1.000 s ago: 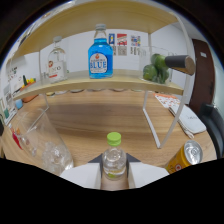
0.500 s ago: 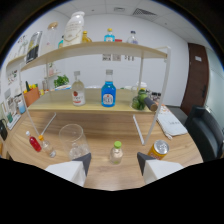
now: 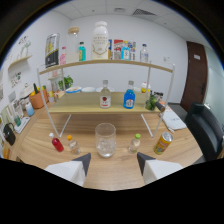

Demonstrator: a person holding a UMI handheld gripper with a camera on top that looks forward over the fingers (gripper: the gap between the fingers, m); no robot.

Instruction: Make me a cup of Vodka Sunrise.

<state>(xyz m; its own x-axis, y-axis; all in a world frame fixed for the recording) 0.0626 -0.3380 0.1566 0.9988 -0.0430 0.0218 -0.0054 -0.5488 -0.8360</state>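
1. Two-tier shelf rack [image 3: 102, 107] stands at the back of the wooden table [image 3: 35, 142]. Top tier is crowded with bottles and cartons, among them a big white jug [image 3: 100, 40].
2. Lower tier: clear bottle with a red label [image 3: 105, 95], blue bottle [image 3: 129, 97] just beside it, green items near the rack's right post.
3. Dark office chair [image 3: 204, 127] sits off the table's right end.
4. Gripper [image 3: 112, 161]: fingers spread wide, nothing between them, no contact with anything. It's held above the table, well short of the row of items.
5. Clear glass [image 3: 105, 139] stands upright on the table just ahead of the fingers, roughly centred on the gap. It seems to have ice or liquid low down; can't tell which.
6. Orange can [image 3: 163, 143] is right of the glass, near the table edge.
7. Small bottle with a green cap [image 3: 134, 144] stands between glass and can.
8. Left of the glass: small bottle with a yellow cap [image 3: 73, 145], then a small red bottle [image 3: 57, 143].
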